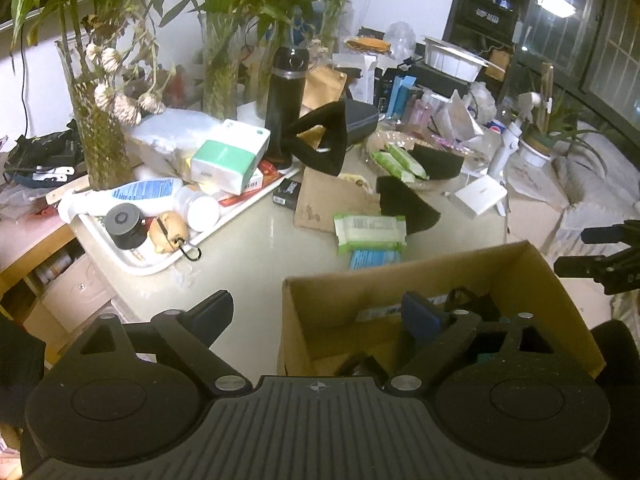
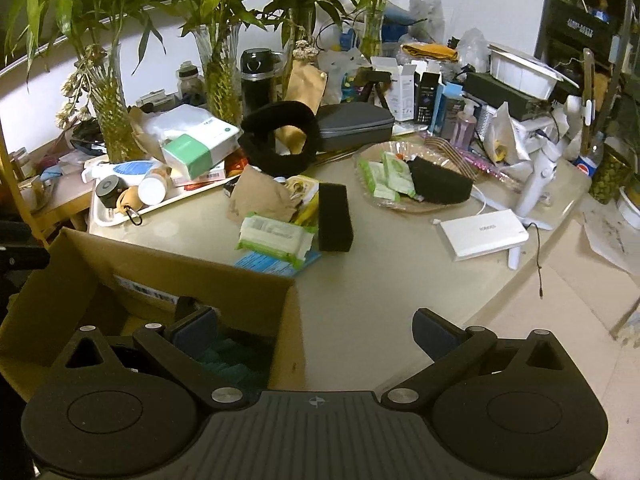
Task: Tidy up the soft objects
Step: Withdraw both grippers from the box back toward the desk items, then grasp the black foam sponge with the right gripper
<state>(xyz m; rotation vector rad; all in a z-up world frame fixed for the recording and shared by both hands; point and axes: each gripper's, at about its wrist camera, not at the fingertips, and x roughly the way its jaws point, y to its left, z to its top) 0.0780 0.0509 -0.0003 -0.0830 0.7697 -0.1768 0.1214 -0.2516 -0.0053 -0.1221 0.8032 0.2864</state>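
Note:
A brown cardboard box [image 1: 532,276] [image 2: 80,256] stands at the table's near edge with dark items inside. My left gripper [image 1: 316,316] is open and empty, straddling the box's left wall. My right gripper [image 2: 316,330] is open and empty, straddling the box's right wall. A black foam block [image 2: 335,216] [image 1: 404,204] stands mid-table beside a green-white wipes pack [image 2: 274,238] [image 1: 370,232]. A black fuzzy band [image 2: 280,140] [image 1: 320,144] leans further back. Another black foam piece [image 2: 438,182] [image 1: 438,162] lies on a clear plate [image 2: 372,200] with green packets [image 2: 390,176].
A white tray [image 2: 104,220] with bottles sits at left. Glass vases [image 2: 110,120] of bamboo, a black flask [image 2: 258,80], a tissue pack [image 2: 196,148], a grey case [image 2: 354,126], a white box [image 2: 482,232] and clutter crowd the back. The right gripper shows in the left wrist view [image 1: 600,264].

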